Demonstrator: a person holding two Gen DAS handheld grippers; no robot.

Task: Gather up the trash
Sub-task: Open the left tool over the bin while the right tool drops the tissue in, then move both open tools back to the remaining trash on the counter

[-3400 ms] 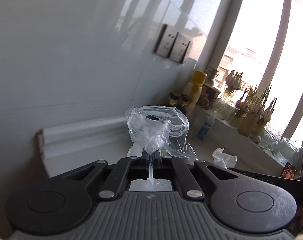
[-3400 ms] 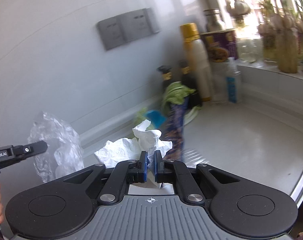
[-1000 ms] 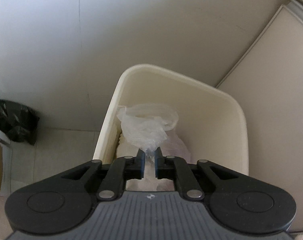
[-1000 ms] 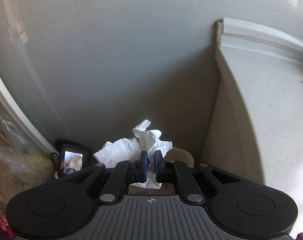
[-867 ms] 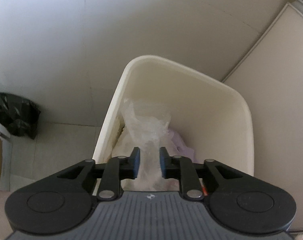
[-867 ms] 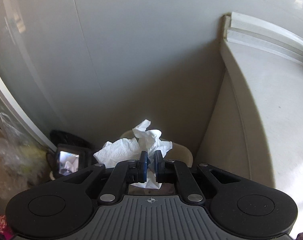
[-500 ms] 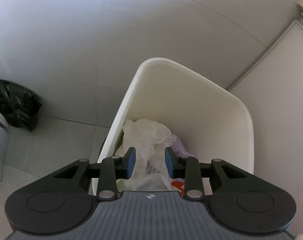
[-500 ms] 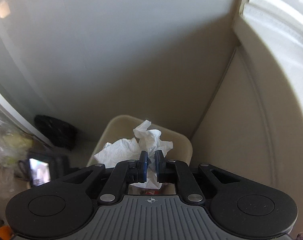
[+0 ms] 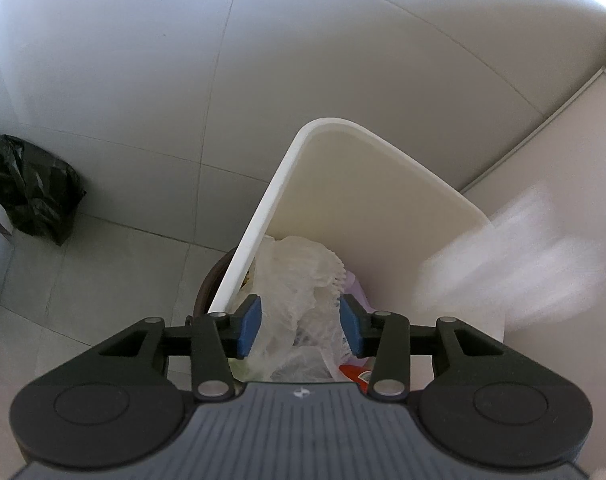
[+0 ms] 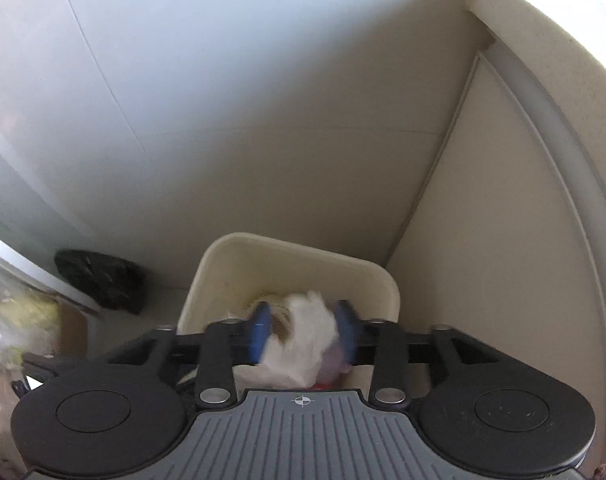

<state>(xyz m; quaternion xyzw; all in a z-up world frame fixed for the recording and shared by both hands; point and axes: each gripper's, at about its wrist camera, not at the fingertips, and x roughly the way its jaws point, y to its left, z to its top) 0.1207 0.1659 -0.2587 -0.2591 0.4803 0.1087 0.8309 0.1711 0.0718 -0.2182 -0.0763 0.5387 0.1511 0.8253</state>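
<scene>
Pale grey wall tiles (image 9: pixel 263 80) with thin grout lines fill the upper part of both views, meeting a floor of light tiles (image 9: pixel 103 264) below. A black plastic bag (image 9: pixel 31 188) slumps on the floor at the foot of the wall. To the right stands a cream cabinet panel (image 10: pixel 503 240) under a pale countertop edge (image 10: pixel 563 60), lit by soft daylight.

Left gripper (image 9: pixel 301 322) angled down, jaws just opened; right gripper (image 10: pixel 303 332) likewise, blurred, apparently gripping nothing.
</scene>
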